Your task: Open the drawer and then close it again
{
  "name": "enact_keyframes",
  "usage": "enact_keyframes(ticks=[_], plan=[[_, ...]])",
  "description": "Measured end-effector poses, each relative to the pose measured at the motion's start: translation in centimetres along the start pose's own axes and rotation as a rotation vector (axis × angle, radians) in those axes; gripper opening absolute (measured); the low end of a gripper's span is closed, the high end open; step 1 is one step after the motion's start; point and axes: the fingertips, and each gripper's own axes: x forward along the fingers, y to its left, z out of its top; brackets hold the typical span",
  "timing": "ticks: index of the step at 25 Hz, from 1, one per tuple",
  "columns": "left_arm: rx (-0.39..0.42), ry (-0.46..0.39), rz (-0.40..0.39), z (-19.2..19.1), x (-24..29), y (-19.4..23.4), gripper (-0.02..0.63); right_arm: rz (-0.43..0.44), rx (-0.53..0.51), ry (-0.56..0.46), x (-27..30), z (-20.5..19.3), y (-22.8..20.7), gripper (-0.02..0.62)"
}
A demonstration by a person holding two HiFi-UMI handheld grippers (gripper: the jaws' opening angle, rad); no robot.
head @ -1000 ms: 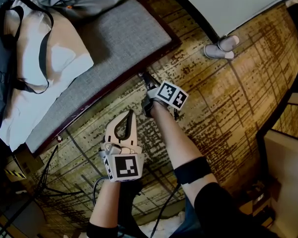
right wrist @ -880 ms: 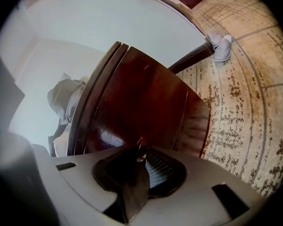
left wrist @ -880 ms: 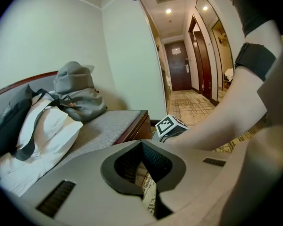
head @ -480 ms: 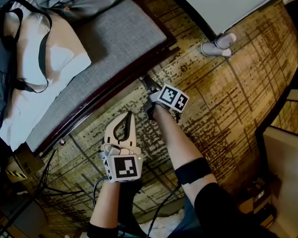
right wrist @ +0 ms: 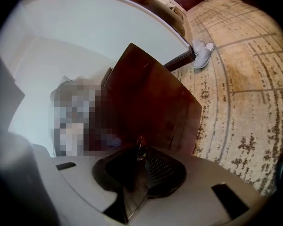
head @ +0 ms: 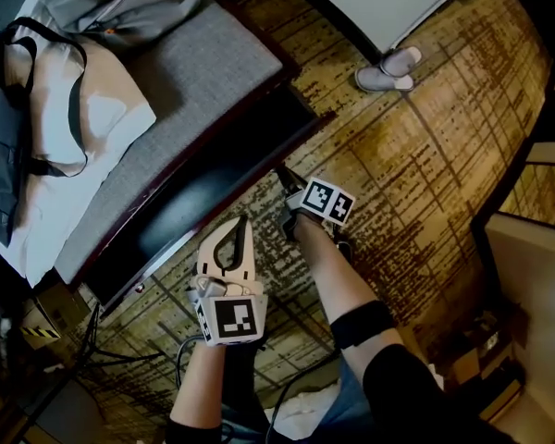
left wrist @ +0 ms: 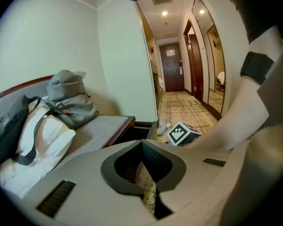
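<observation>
Already partway: dark red-brown wooden drawer (right wrist: 151,102) stands out from under grey bench cushion (head: 203,72), front edge clamped in right claw (right wrist: 140,149); alongside, left claw (left wrist: 142,147) closed, empty. Remaining: push shut.

The drawer (head: 203,202) has slid out from under the bench (head: 185,81), and its dark inside now lies open just beyond and to the left of the right gripper (head: 285,176). That gripper, its jaws clamped on the drawer's front edge, has drawn back from the bench toward the person.
</observation>
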Motion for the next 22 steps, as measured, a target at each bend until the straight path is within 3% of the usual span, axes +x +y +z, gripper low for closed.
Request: enact_keyframes(ticks=[13, 18, 22], plan=[[0.019, 0.001, -0.102, 2.2, -3.0, -5.5, 0.002, -0.107, 0.038, 0.001, -10.8, -3.3, -5.9, 0.069], [0.030, -0.014, -0.114, 3.5, -3.7, -6.3, 0.002, -0.129, 0.043, 0.019, -12.2, -3.6, -6.8, 0.071], [0.026, -0.012, -0.095, 4.4, -4.8, -5.7, 0.002, -0.173, -0.023, 0.077, -12.6, -4.0, -6.4, 0.070]])
